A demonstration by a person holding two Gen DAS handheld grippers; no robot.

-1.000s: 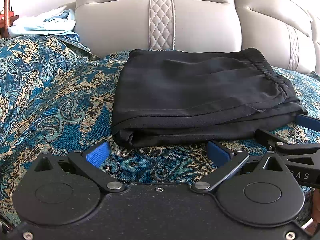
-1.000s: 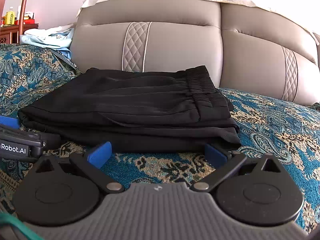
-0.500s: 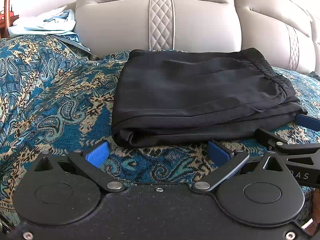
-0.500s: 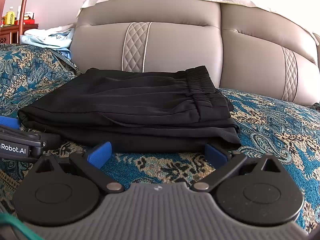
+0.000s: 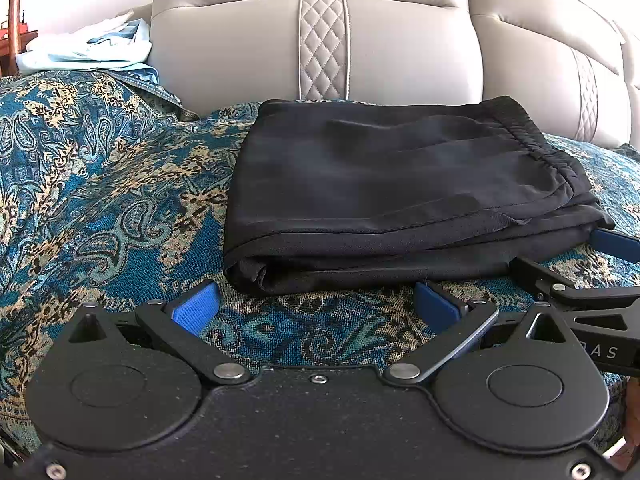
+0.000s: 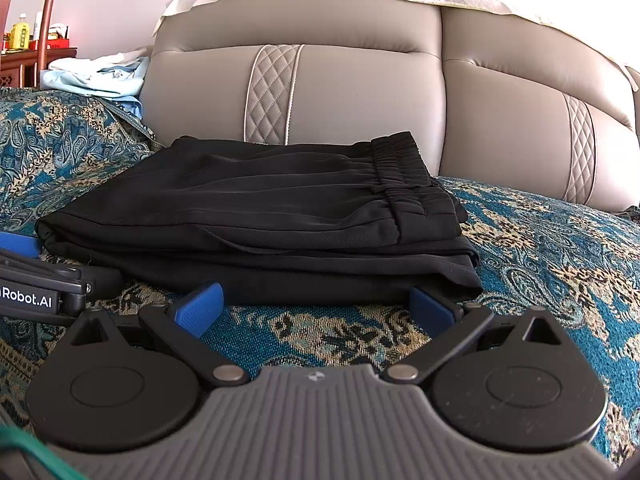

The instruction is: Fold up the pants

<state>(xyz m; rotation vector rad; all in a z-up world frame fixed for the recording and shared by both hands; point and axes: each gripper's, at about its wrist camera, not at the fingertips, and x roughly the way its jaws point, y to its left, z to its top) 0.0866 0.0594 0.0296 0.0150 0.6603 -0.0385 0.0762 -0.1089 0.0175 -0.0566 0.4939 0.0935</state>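
Black pants (image 5: 392, 196) lie folded in a flat rectangular stack on the patterned blue cover, elastic waistband to the right; they also show in the right wrist view (image 6: 260, 216). My left gripper (image 5: 316, 304) is open and empty, just in front of the stack's near left corner, not touching it. My right gripper (image 6: 316, 304) is open and empty, just in front of the stack's near right edge. The right gripper's fingers (image 5: 616, 242) show at the far right of the left view; the left gripper's body (image 6: 40, 292) shows at the left of the right view.
The blue and gold paisley cover (image 5: 100, 208) spreads over the seat. A grey padded backrest (image 6: 352, 92) rises behind the pants. Light blue clothes (image 6: 100, 74) are heaped at the back left. A wooden shelf with bottles (image 6: 24, 40) stands far left.
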